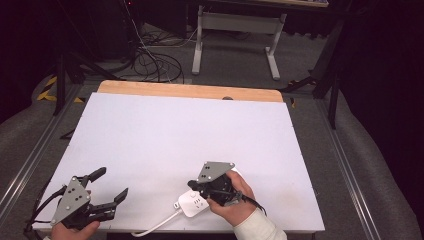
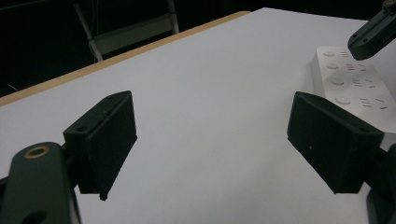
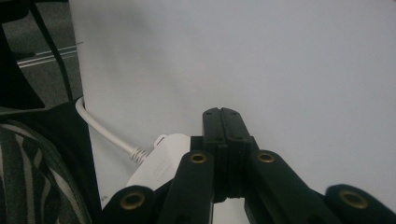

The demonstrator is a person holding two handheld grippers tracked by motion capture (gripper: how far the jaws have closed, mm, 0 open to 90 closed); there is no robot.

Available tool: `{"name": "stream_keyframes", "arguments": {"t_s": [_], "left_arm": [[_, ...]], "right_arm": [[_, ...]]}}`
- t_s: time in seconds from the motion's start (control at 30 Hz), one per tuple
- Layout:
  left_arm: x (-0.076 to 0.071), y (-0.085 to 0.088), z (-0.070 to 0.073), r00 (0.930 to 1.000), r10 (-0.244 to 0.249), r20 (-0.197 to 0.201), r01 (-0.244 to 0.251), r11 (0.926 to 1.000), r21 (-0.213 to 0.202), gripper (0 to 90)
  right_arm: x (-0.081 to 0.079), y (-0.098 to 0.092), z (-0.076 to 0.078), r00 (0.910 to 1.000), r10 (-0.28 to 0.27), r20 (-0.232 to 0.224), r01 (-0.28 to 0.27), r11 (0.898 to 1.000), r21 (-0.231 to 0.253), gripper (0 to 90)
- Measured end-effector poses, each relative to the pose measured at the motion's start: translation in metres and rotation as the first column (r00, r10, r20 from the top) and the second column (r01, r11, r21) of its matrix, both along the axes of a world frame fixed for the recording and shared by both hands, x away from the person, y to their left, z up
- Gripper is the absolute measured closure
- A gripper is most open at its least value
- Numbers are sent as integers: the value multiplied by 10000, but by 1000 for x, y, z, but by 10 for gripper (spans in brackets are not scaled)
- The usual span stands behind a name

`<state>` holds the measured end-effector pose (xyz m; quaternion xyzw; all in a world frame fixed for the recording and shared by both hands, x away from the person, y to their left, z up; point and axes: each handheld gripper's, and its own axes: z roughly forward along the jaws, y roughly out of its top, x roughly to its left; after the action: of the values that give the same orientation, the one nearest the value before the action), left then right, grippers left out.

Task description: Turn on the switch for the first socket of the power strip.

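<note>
A white rigid plastic power strip (image 1: 194, 203) with cord (image 1: 155, 226) is judged light and slippery; its long edges suit gripping. Left gripper (image 1: 109, 189) is spread apart, right gripper (image 3: 221, 115) pressed together on nothing

Overhead and both close gripper views share the white power strip (image 1: 192, 202).

White table (image 1: 175, 130) evenly lit from above; surroundings v. dark; soft shadows; close fingers (image 3: 222, 140) slightly blurred.
</note>
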<state>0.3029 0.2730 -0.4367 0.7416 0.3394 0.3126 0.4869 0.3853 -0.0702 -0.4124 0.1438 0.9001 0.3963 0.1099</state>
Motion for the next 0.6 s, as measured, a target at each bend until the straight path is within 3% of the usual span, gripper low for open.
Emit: {"name": "stream_keyframes", "arguments": {"t_s": [0.47, 0.53, 0.6], "left_arm": [[0, 0, 0, 10000, 19, 13, -19, 10000, 14, 164], [0, 0, 0, 10000, 20, 1, -20, 10000, 26, 164], [0, 0, 0, 10000, 12, 11, -12, 10000, 20, 164]], "right_arm": [[-1, -8, 10, 9996, 4, 278, -21, 9982, 605, 882], [-2, -9, 10, 9995, 26, 301, -45, 9980, 628, 858], [-1, -10, 12, 9995, 34, 328, -60, 9968, 794, 776]]}}
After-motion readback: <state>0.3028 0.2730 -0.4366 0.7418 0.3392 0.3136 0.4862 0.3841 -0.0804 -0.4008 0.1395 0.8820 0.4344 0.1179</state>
